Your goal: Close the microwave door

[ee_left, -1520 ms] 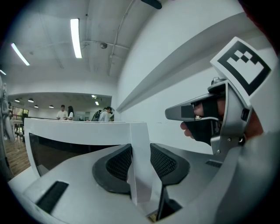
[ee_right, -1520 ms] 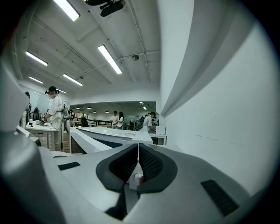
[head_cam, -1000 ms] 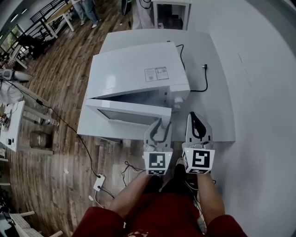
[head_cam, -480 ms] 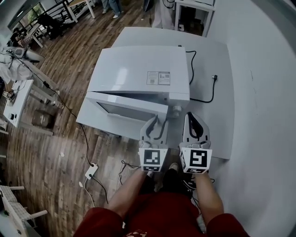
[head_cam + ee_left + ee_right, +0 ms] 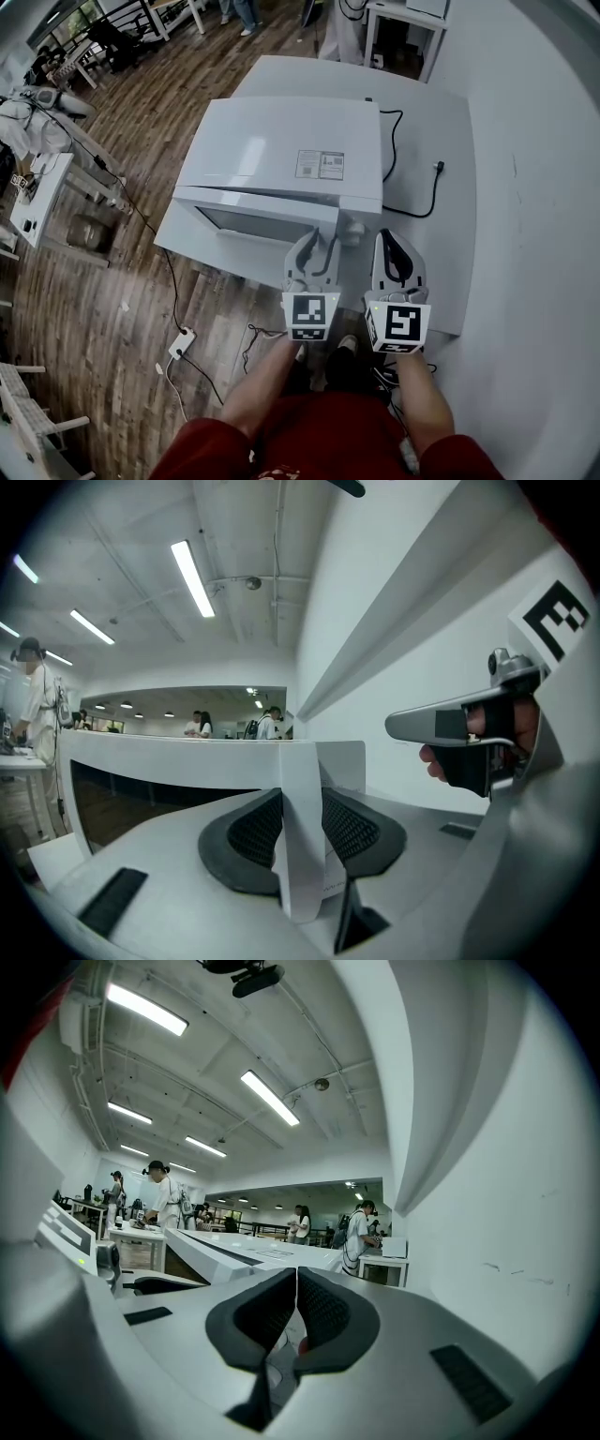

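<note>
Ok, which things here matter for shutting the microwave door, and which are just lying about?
For the job:
microwave
its door, ajar
left gripper, jaws closed on the door's free edge

Just there:
right gripper, jaws shut, empty
unplugged cord
table
power strip on the floor

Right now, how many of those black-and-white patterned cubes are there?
2: one marker cube on the left gripper, which clamps the microwave door; the other on the right gripper beside it.

Wood-plank floor (image 5: 103,309); white wall (image 5: 544,141); ceiling strip lights (image 5: 270,1098); tables (image 5: 37,202) at left.
</note>
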`<state>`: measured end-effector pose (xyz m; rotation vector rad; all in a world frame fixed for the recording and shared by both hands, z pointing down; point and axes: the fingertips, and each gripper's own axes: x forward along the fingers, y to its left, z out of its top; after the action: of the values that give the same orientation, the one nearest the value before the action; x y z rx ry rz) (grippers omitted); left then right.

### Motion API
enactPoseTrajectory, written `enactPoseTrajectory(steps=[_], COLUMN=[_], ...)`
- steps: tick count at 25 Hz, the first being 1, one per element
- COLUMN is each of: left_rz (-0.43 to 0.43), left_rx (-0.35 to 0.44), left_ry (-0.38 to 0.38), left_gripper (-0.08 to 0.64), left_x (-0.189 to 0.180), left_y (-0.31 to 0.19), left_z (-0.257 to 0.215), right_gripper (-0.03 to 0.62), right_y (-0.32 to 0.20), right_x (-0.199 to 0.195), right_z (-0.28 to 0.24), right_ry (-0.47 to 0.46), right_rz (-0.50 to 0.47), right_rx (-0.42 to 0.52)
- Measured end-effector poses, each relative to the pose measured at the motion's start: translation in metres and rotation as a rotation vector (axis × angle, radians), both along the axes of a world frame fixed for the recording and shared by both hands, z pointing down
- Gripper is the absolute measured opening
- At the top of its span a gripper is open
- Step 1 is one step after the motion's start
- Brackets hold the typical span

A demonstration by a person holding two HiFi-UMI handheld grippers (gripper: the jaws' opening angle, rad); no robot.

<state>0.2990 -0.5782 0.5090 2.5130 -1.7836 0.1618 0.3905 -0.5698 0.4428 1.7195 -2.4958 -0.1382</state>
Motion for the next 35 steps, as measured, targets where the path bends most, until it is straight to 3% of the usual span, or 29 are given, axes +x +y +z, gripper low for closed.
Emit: enactPoseTrajectory(steps=[35], left_rz=[-0.019], left_rx=[-0.007], left_ry=[0.006], left_gripper=[0.15], left_x=[0.003], left_y=[-0.028], left_z=[0.0], right_gripper=[0.028], right_y=[-0.02], right_x=[0.005], right_z=[0.007], right_ry=[-0.003], right_rz=[0.012], right_rx=[-0.017])
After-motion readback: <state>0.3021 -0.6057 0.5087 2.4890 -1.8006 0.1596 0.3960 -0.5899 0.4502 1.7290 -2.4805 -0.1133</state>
